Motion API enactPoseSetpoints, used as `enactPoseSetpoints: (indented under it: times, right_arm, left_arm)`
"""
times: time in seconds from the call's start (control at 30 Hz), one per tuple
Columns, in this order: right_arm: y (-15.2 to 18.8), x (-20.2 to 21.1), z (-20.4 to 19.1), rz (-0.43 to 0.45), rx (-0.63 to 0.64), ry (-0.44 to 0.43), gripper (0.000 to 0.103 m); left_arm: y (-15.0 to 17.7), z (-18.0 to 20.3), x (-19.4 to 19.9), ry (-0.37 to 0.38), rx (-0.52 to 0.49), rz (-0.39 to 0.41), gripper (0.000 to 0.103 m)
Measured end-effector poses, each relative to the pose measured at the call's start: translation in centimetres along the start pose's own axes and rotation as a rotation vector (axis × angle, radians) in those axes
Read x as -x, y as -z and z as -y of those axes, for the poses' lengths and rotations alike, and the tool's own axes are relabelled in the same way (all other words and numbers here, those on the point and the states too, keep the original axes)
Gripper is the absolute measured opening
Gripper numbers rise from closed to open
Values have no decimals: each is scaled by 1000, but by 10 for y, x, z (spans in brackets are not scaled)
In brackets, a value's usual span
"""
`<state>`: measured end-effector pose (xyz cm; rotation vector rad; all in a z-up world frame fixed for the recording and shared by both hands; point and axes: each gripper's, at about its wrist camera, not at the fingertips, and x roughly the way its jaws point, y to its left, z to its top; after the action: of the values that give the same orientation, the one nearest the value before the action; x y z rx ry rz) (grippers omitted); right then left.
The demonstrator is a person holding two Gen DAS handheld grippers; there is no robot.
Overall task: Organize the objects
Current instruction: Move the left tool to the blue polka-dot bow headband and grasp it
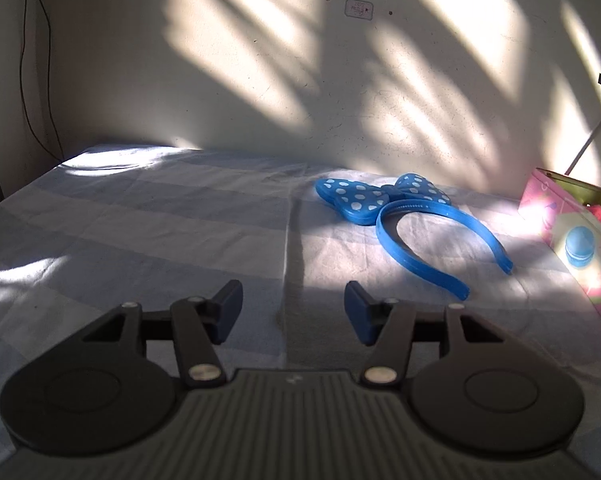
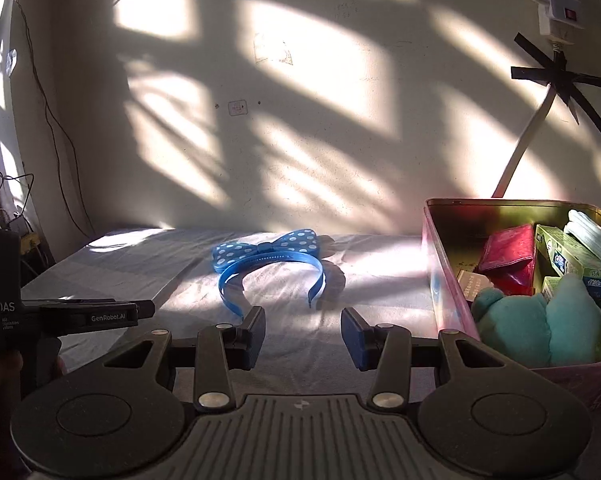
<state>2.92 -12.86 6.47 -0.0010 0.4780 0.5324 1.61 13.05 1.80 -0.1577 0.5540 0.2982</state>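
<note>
A blue headband with a white-dotted bow lies flat on the checked sheet, ahead and right of my left gripper, which is open and empty. In the right wrist view the headband lies straight ahead of my right gripper, also open and empty, just short of the band's ends. A pink tin box stands to the right, holding a teal plush, a red pouch and small cartons. The box's corner shows in the left wrist view.
The bed sheet runs back to a sunlit wall. Cables hang at the far left. A taped power strip hangs on the wall above the box. The left gripper's body shows at the left edge of the right wrist view.
</note>
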Motion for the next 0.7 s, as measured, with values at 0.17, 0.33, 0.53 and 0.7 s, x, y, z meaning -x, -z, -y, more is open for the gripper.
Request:
enactPoseSetpoints:
  times: [0.17, 0.33, 0.53, 0.7]
  right_arm:
    - [-19, -72, -8, -65, 62, 67, 35]
    - [-32, -140, -5, -159, 40, 127, 30]
    - [-20, -144, -3, -206, 6, 136, 4]
    - [7, -86, -16, -201, -24, 109, 4]
  left_arm:
    - [2, -8, -2, 71, 33, 29, 58]
    - [2, -7, -6, 95, 19, 33, 58]
    - [1, -11, -11, 126, 40, -1, 58]
    - [3, -6, -5, 198, 28, -22, 59]
